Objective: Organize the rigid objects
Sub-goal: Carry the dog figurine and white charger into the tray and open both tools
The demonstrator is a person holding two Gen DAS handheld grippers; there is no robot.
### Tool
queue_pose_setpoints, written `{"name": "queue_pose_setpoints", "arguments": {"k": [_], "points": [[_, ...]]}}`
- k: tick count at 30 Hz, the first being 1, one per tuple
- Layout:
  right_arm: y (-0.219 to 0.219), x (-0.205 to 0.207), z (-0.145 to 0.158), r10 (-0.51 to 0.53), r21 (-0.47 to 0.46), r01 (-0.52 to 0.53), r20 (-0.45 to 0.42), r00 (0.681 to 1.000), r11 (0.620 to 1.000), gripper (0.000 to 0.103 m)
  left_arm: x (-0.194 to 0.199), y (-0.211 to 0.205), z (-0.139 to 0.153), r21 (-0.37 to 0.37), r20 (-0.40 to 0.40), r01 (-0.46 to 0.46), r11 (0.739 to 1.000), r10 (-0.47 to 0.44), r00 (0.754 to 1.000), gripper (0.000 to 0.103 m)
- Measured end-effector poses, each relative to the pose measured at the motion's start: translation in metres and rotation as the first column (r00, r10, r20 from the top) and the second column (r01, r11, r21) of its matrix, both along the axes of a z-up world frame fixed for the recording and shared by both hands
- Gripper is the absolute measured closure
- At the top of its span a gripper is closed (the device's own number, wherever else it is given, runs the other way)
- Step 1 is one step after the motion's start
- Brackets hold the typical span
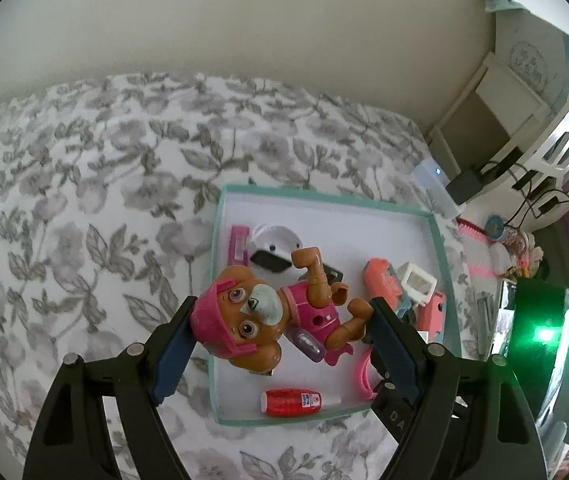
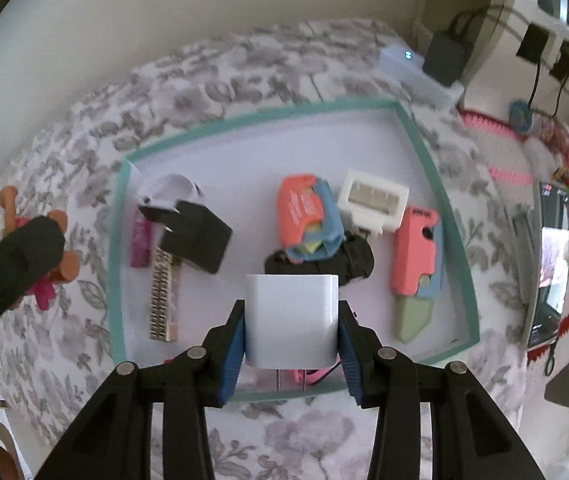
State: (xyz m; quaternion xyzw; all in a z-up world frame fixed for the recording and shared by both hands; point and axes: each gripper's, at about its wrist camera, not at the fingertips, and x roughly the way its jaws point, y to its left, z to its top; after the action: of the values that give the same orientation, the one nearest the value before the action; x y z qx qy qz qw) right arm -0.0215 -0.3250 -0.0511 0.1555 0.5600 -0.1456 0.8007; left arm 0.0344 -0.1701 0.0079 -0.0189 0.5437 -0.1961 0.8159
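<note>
Left gripper (image 1: 280, 316): jaws wide, clamped on a toy dog figure (image 1: 268, 312) in pink cap and pink vest, held above the near left part of the tray (image 1: 442, 256).

Right gripper (image 2: 291, 332): jaws narrow, gripping a white charger block (image 2: 291, 320) over the tray's near edge.

Tray: shallow, white floor, teal rim, lying on a floral bedspread (image 1: 84, 200).

Left wrist view only: red bottle (image 1: 290, 402) at the near edge with a small label, unreadable; pink curved piece (image 1: 360, 372) near the near right corner.

Right wrist view only: black adapter (image 2: 200, 236) and strip of staples (image 2: 162, 296) by the left edge; coral-and-blue folding toy (image 2: 418, 252) by the right edge; black toy car (image 2: 324, 264) mid-tray.

Writing: letters "DA" on the left gripper's finger; nothing else legible.
</note>
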Motion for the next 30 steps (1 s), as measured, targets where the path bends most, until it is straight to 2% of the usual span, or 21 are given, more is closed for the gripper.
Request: {"name": "queue_pose_setpoints", "arguments": {"k": [11, 15, 30], "points": [[0.007, 0.005, -0.021, 0.042, 0.0, -0.043, -0.068, 0.997, 0.999, 0.058, 0.006, 0.004, -0.042, 0.025, -0.122, -0.003, 1.0, 0.006, 0.993, 0.019], [0.01, 0.008, -0.027, 0.057, 0.003, -0.057, -0.084, 0.995, 0.998, 0.058, 0.007, 0.005, -0.052, 0.01, -0.169, 0.005, 1.0, -0.003, 0.986, 0.019], [0.013, 0.011, -0.031, 0.07, -0.016, -0.072, -0.099, 0.993, 0.997, 0.057, 0.008, 0.004, -0.069, 0.027, -0.222, 0.009, 1.0, -0.003, 0.975, 0.019]]}}
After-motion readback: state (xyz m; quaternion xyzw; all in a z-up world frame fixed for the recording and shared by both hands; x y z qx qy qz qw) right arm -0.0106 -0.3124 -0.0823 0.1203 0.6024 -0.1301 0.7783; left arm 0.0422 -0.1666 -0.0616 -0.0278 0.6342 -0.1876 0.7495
